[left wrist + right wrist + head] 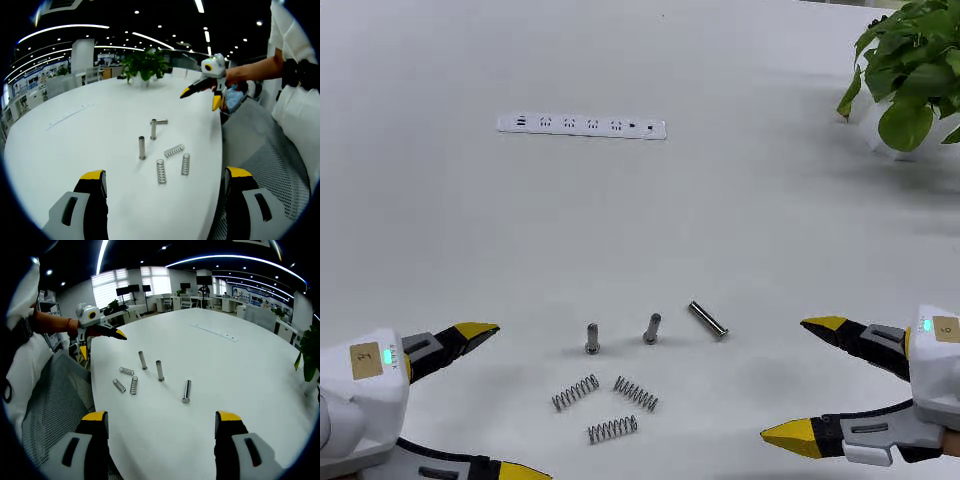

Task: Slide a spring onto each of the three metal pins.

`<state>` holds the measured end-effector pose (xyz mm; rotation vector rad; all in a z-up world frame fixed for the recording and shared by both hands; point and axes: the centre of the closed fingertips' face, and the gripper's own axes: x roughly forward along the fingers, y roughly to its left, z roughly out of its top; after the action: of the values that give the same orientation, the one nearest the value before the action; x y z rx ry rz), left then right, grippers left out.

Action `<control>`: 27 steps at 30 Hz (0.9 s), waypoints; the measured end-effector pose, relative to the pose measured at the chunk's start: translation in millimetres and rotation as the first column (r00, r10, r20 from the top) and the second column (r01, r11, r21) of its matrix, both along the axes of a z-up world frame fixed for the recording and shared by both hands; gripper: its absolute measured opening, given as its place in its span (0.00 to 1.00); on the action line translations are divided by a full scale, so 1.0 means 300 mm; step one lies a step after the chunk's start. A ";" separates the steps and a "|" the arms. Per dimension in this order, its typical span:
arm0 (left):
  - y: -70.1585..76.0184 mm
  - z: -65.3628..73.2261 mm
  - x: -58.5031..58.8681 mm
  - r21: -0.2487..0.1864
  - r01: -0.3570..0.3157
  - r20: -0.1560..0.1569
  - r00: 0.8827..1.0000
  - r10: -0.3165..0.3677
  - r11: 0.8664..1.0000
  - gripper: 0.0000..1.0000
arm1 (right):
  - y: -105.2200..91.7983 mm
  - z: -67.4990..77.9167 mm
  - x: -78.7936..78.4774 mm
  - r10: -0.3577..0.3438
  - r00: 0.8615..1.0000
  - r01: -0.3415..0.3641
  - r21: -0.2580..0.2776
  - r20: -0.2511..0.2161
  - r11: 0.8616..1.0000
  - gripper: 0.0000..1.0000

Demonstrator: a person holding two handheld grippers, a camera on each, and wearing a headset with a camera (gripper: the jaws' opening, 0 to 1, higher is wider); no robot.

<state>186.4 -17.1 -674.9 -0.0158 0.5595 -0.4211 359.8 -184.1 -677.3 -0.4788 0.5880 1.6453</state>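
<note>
Now both tools are spread apart and empty: the left tool (508, 398) low at the left of the desk (620, 220), the right tool (790, 378) at the right. Between them are three pins (652, 328), two upright, one lying flat. Three springs (635, 393) lie loose just nearer the person.

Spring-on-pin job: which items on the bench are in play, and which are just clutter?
Job:
- left standing pin, middle standing pin, lying pin
- left spring, right spring, nearest spring, all loose

Lying about:
- power strip
- potted plant
</note>
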 end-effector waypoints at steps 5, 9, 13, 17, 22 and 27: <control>-0.007 0.005 0.006 -0.005 0.000 0.003 1.000 0.000 1.000 1.00 | 0.013 0.005 0.012 0.006 1.000 -0.006 -0.006 0.006 1.000 0.88; -0.014 0.013 0.010 -0.008 0.002 0.005 1.000 -0.002 1.000 1.00 | 0.031 0.020 0.018 0.012 1.000 -0.012 -0.005 0.009 1.000 0.88; -0.001 0.007 0.007 -0.008 0.001 0.005 1.000 -0.001 1.000 1.00 | 0.050 0.024 0.024 0.021 1.000 -0.021 -0.004 0.012 1.000 0.87; 0.001 0.009 0.009 -0.009 -0.002 0.008 1.000 0.002 1.000 1.00 | 0.069 0.030 0.028 0.027 1.000 -0.027 -0.003 0.012 1.000 0.86; 0.002 0.006 0.010 -0.005 0.001 0.008 1.000 -0.001 1.000 1.00 | 0.106 0.040 0.044 0.035 0.999 -0.035 -0.003 0.022 0.999 0.83; 0.009 0.002 0.014 -0.009 -0.001 0.013 1.000 0.001 1.000 1.00 | 0.149 0.050 0.062 0.036 0.999 -0.036 -0.012 0.030 0.999 0.78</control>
<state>190.6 -14.5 -674.3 -0.0218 0.5448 -0.4226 378.5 -139.3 -662.3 -0.5246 0.5695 1.6668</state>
